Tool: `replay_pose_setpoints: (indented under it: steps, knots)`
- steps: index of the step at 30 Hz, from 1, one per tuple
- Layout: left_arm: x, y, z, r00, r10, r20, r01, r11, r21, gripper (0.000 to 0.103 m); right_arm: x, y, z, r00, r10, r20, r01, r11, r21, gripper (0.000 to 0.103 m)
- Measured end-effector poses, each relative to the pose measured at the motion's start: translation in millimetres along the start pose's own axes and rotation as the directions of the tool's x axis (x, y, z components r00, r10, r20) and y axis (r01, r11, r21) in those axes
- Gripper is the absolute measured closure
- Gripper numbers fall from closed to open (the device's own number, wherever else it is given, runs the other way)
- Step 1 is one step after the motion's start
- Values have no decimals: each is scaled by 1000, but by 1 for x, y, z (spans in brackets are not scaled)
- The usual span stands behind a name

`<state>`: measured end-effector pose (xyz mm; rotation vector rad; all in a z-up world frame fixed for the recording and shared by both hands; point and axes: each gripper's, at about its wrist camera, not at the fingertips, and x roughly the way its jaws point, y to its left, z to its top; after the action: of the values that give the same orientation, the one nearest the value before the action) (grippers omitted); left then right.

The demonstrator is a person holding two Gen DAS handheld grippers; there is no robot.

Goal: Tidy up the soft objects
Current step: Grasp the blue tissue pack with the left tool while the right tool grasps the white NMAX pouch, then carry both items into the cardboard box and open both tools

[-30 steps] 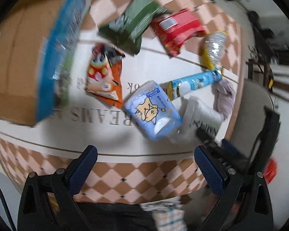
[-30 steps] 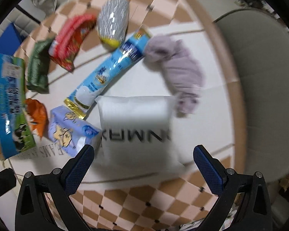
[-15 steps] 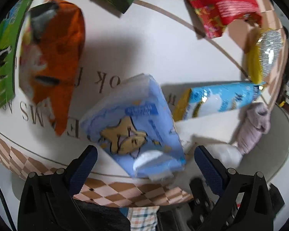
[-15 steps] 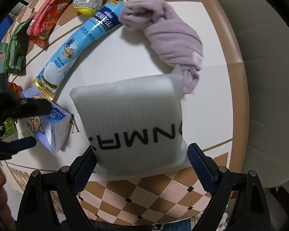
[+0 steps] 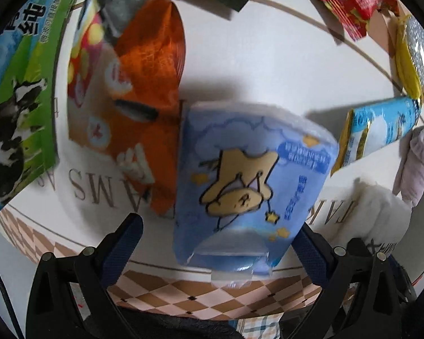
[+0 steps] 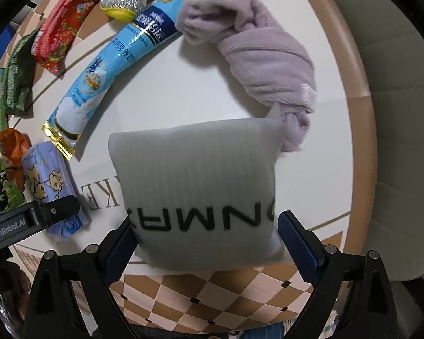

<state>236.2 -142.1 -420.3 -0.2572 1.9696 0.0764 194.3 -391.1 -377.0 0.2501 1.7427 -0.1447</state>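
The left gripper (image 5: 217, 240) is spread wide, its blue-padded fingers (image 5: 124, 243) reaching forward low over the near edge of the table; the right-hand finger is partly hidden. The right gripper (image 6: 205, 237) is likewise parted wide near that same edge, its blue pads (image 6: 294, 243) apart and level.

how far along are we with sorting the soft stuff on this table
Nothing looks sorted yet. The left tongs stand open around the blue tissue pack, and the right tongs stand open around the white pillow pack; neither looks lifted. Left on the table: purple cloth, blue tube pouch, orange snack bag, red packet.
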Motion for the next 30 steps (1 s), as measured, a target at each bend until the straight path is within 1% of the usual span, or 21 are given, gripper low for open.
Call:
replay_pose_setpoints:
  steps: [1,2,3,5,6,7,8,9,10,12,13,15,18,20,23,25,26,27,29,30]
  knots:
    - [1,-1,3,1000,-6,14,6,1000,6,2,2,-2,0,1000,0,-7,0,1000,5,6]
    - [2,-3,3,1000,1,26,-2,1000,14,6,9,-3,2,1000,-1,-12,1,1000,11,6]
    - [2,-5,3,999,10,41,-11,1000,29,13,11,-7,3,1000,0,-17,1,1000,18,6]
    - [3,-12,3,996,43,81,-49,996,74,20,17,-13,3,1000,5,-23,-5,999,32,6]
    - [2,-17,1,991,67,114,-79,992,100,29,19,-16,2,1000,8,-22,-7,999,38,6]
    - [2,-22,-1,986,92,140,-110,985,130,38,17,-20,4,1000,12,-21,-11,999,44,8]
    - [1,-26,-3,981,109,160,-134,979,154,42,12,-23,5,1000,14,-20,-13,999,45,9]
    - [1,-29,-6,977,117,180,-151,971,185,49,12,-26,2,1000,13,-13,-12,999,40,13]
    - [2,-31,-8,974,124,189,-162,967,199,52,6,-30,8,1000,12,-9,-12,999,35,16]
    - [4,-33,-16,971,124,204,-167,963,213,57,-1,-36,-2,1000,4,2,-5,1000,27,22]
    - [2,-30,-25,971,118,208,-163,962,217,59,-3,-40,-8,1000,5,9,-5,1000,26,25]
    - [-5,-22,-41,969,110,219,-162,958,236,59,-9,-47,-17,1000,16,18,-17,999,28,26]
    - [-14,-15,-64,965,83,248,-152,950,271,59,-16,-50,-37,998,59,31,-60,998,24,27]
    - [-22,-6,-84,964,46,261,-123,950,287,60,-24,-54,-53,995,89,36,-90,996,14,28]
    - [-52,14,-106,959,-23,283,-67,951,303,60,-47,-51,-79,989,136,63,-134,990,-32,28]
    - [-78,27,-117,946,-67,317,-34,952,303,60,-64,-44,-88,982,168,88,-162,984,-70,28]
    - [-94,39,-112,939,-83,335,-24,953,302,60,-75,-44,-93,978,185,101,-176,980,-90,28]
    - [-119,42,-113,927,-102,362,-10,956,294,60,-88,-38,-100,972,204,118,-191,975,-113,28]
    - [-153,68,-115,906,-132,403,14,959,282,60,-116,-22,-110,959,243,150,-218,962,-165,28]
    - [-175,81,-111,893,-139,427,19,962,274,59,-128,-3,-112,950,264,167,-231,953,-194,28]
